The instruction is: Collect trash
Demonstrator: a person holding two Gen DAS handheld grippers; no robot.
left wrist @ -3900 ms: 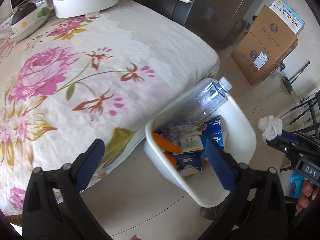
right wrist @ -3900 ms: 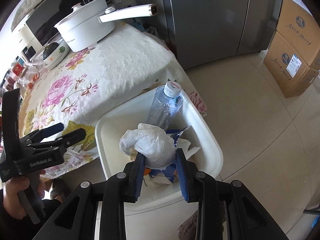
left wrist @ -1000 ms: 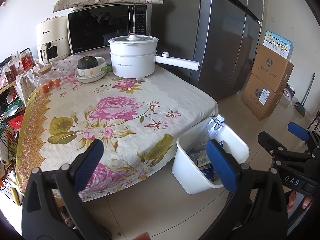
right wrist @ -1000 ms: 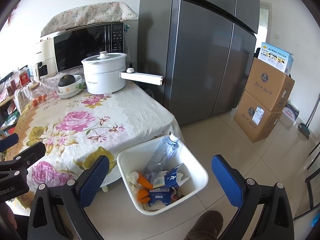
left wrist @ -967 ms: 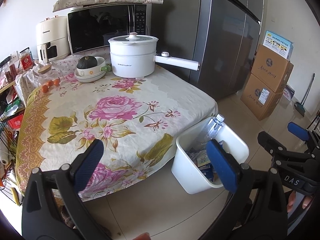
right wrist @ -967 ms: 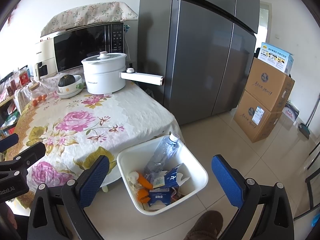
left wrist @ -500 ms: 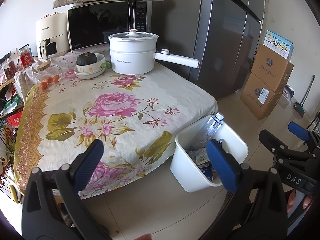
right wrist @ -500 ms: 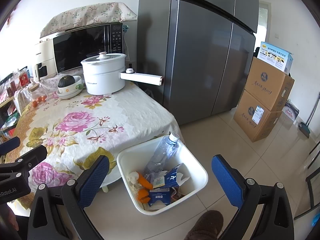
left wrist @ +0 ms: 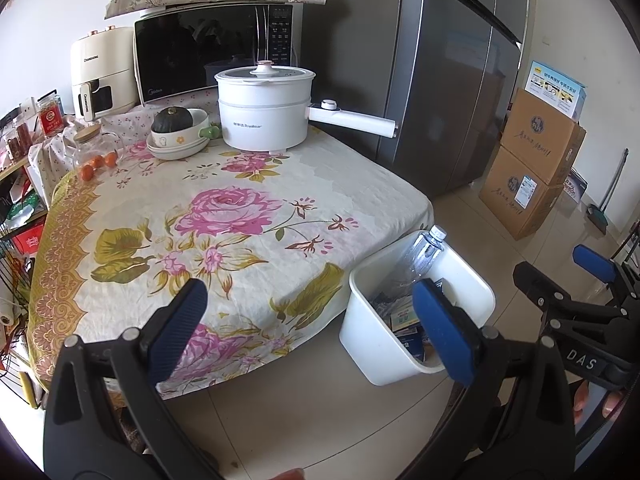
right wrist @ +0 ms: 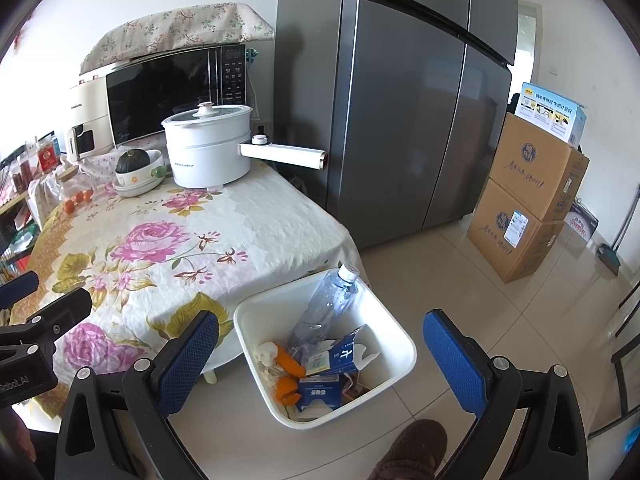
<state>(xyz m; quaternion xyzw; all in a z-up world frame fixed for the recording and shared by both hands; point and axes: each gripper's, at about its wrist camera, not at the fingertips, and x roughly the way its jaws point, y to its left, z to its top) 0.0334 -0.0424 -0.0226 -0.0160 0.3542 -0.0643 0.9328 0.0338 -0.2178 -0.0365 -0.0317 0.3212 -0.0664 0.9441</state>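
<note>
Over on the left, the left gripper [left wrist: 308, 320] hangs above the near edge of the table [left wrist: 132, 280], jaws spread wide and nothing between them. The flowered cloth ahead of it looks bare of litter; only kitchen things sit at the far end: the white pot [left wrist: 264, 114], a bowl with a squash [left wrist: 178, 136], a jar [left wrist: 94, 150]. So it has nothing to reach for, which is likely why it idles there.

Moving right, the white bin [right wrist: 400, 344] stands on the floor tight against the table corner, probably parked there so scraps travel a short way. It lies ahead of and below the right gripper [right wrist: 320, 350], framed between its blue pads [right wrist: 452, 356]. Inside: a clear bottle [right wrist: 324, 308] leaning on the far rim, blue cartons [right wrist: 340, 354], orange peel [right wrist: 290, 362], crumpled tissue.

The right gripper is also wide apart and empty, held back from the bin. Collecting looks about finished.
</note>
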